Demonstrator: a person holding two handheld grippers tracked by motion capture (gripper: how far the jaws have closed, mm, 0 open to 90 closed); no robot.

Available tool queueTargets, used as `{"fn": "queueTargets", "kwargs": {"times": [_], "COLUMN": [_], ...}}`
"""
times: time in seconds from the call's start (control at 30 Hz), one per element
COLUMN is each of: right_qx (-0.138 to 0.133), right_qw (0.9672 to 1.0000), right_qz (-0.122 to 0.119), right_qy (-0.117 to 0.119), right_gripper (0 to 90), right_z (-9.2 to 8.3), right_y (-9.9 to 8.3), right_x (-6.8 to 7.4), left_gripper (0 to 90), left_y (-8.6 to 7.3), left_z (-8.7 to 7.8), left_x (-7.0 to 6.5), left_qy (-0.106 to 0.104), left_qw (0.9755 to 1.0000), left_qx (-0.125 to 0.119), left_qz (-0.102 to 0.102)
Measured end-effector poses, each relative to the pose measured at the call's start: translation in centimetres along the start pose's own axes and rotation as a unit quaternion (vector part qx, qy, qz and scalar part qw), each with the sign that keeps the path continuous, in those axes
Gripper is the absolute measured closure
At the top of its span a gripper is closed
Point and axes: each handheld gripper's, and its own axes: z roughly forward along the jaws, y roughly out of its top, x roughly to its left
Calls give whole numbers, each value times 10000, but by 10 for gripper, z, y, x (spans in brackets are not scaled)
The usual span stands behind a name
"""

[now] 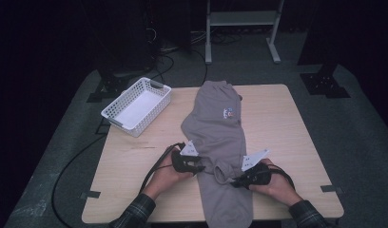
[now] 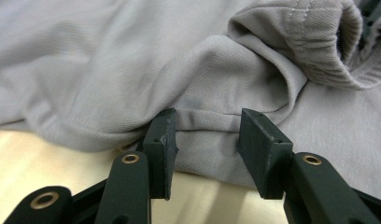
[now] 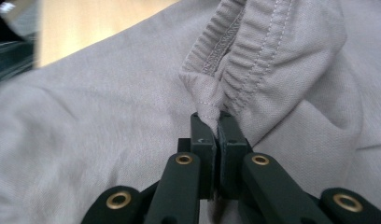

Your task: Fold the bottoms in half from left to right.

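Sweatpants part folded, first grip half made

On the bench (image 1: 287, 142) the sweatpants (image 1: 216, 128) lie lengthwise; our right tool (image 3: 215, 122) is clamped on the cuff (image 3: 254, 51), our left tool (image 2: 207, 133) straddles a fold, pads apart; folding remains, we judge.

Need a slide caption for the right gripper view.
Right gripper shut on the grey sweatpants beside the ribbed cuff.

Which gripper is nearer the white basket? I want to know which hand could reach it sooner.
Left. The left gripper is at the grey sweatpants' left edge, on the white basket's side; the right gripper grips them farther right.
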Motion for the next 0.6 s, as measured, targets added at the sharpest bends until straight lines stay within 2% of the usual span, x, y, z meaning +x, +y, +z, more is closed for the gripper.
{"fn": "queueTargets", "kwargs": {"times": [0.1, 0.23, 0.37, 0.43, 0.53, 0.57, 0.6], "right_qx": [-72, -148, -253, -268, -231, -212, -219], "right_qw": [9997, 9994, 9982, 9975, 9968, 9968, 9969], "right_qz": [2, 29, 99, 77, 66, 75, 63], "right_qy": [-226, -313, -528, -642, -768, -769, -750], "right_gripper": [870, 870, 869, 869, 869, 869, 869], "right_z": [4, 8, 12, 14, 17, 17, 16], "right_y": [6, 12, 16, 19, 25, 26, 26], "right_x": [-10, -20, -31, -35, -37, -37, -36], "left_gripper": [550, 537, 532, 530, 525, 523, 520], "left_y": [2, 3, 2, 3, 4, 7, 8], "left_z": [4, 7, 7, 6, 1, -4, -7], "left_x": [12, 22, 27, 28, 26, 22, 20], "left_qy": [156, 345, 510, 665, 567, 408, 355], "left_qw": [9998, 9992, 9984, 9976, 9981, 9984, 9985], "left_qx": [-58, -145, -190, -144, -195, -337, -377], "left_qz": [-101, -139, -144, -158, -172, -189, -175]}}
